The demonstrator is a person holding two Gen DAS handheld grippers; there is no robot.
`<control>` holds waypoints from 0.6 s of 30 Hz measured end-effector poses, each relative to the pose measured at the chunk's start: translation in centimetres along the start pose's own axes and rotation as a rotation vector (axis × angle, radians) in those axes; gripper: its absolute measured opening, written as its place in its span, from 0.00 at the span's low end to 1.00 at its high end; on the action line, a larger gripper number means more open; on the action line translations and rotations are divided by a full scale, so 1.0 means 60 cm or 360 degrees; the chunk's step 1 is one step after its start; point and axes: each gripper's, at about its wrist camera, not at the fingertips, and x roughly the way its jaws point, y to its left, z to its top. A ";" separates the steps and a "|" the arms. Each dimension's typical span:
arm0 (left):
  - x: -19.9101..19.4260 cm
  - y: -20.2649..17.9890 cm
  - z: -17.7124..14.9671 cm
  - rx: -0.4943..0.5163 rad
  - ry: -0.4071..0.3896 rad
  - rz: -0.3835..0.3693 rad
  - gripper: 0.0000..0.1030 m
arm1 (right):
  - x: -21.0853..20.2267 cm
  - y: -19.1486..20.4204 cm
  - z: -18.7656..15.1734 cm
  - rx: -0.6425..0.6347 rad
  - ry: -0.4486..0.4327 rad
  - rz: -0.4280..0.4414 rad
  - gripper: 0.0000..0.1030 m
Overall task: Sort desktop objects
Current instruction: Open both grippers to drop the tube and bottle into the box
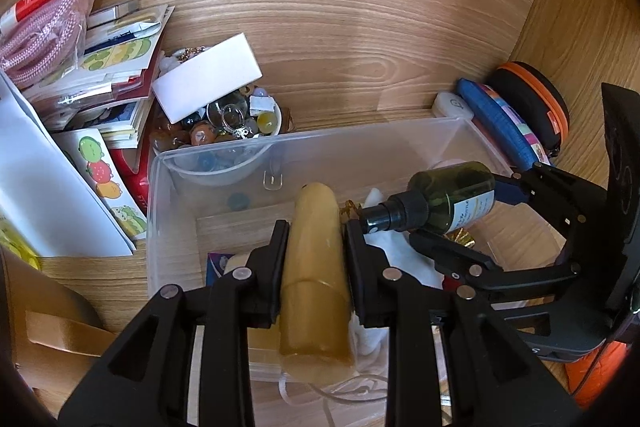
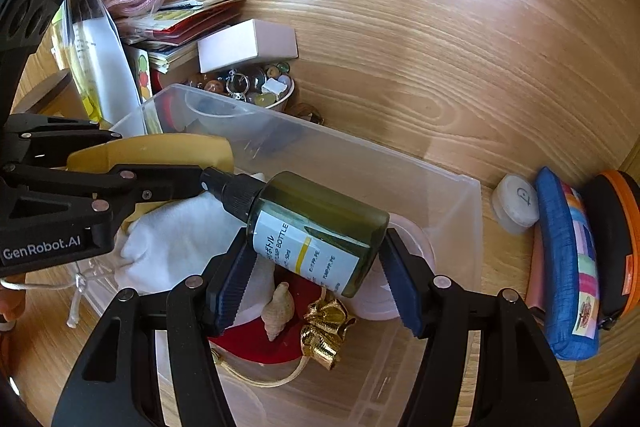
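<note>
My left gripper [image 1: 316,235] is shut on a long amber-yellow tube [image 1: 316,267], held over the clear plastic bin [image 1: 360,135]. The same tube [image 2: 160,151] and the left gripper [image 2: 172,183] show at the left in the right wrist view. My right gripper [image 2: 318,267] is shut on a dark green pump bottle [image 2: 316,227] with a white label and black pump head, lying tilted above the bin [image 2: 460,211]. In the left wrist view this bottle [image 1: 452,195] hangs just right of the tube, held by the right gripper [image 1: 468,211]. Inside the bin lie a white cloth [image 2: 180,243], a shell [image 2: 278,307] and a gold bow [image 2: 326,327].
A bowl of beads and marbles [image 1: 224,131] with a white box [image 1: 208,83] on it stands behind the bin. Stacked booklets and sticker sheets [image 1: 112,67] sit at left. A blue pouch [image 2: 568,267], an orange-trimmed black case [image 2: 616,243] and a white round lid [image 2: 516,205] lie right.
</note>
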 end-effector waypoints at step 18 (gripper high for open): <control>-0.038 0.014 0.001 -0.0086 -0.0113 -0.0089 0.52 | -0.021 0.009 -0.001 -0.0044 -0.0052 -0.0040 0.73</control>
